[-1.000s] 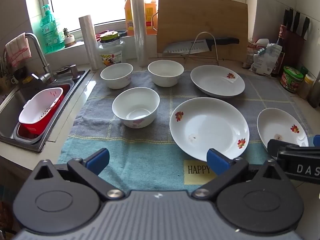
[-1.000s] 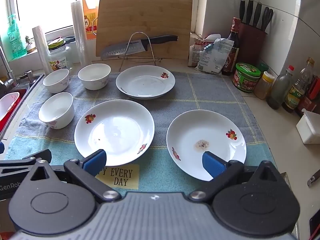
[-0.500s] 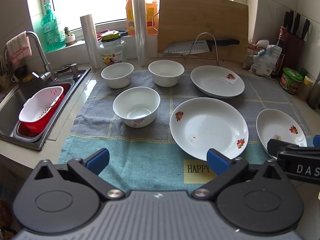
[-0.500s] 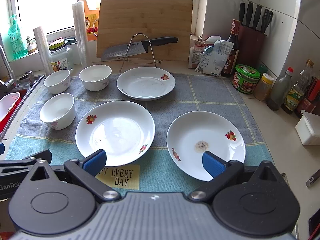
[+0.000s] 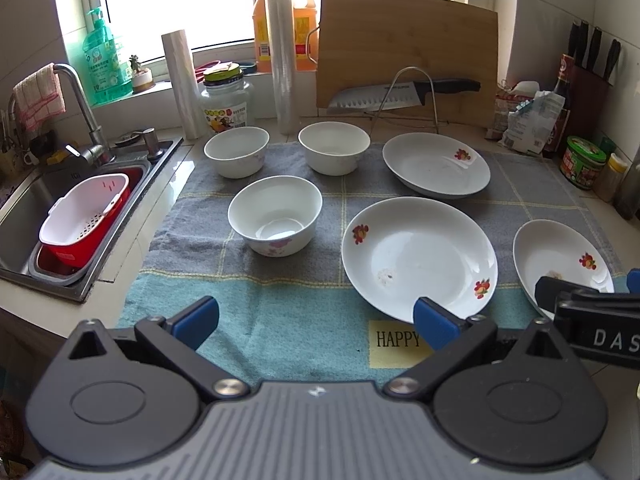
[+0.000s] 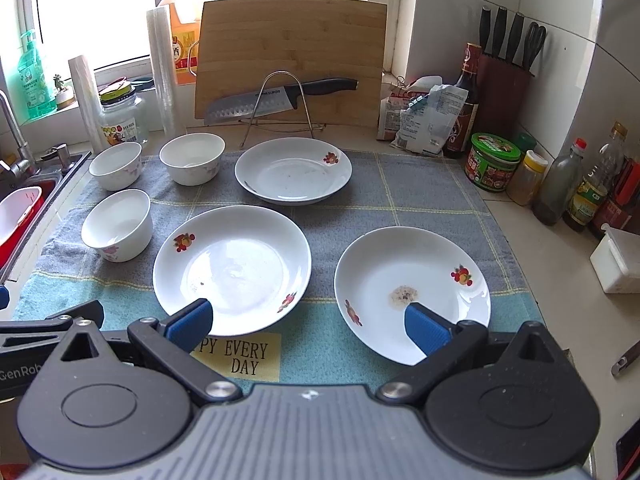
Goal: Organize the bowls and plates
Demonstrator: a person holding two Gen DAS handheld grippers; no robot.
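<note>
Three bowls [image 5: 275, 219] sit left of the large plate [image 5: 420, 254] on the towel [image 5: 280, 308]; the right gripper [image 6: 308, 322] (fingers spread) hides another plate's [image 6: 412, 280] near rim. The left gripper [image 5: 316, 318], likewise spread, has barely shifted.

Both cameras sit low at the near edge of the surface [image 5: 132, 256], each looking forward and slightly down over its own tongs toward the window wall at the far edge. The left view stands nearer the left corner and takes in the sink [image 5: 36, 200]. The right view stands further right and reaches the bottles at the right edge. They share the towel [image 6: 420, 200], all the dishes and the cutting board [image 5: 404, 48]. Each sees part of the other tongs at its side.
</note>
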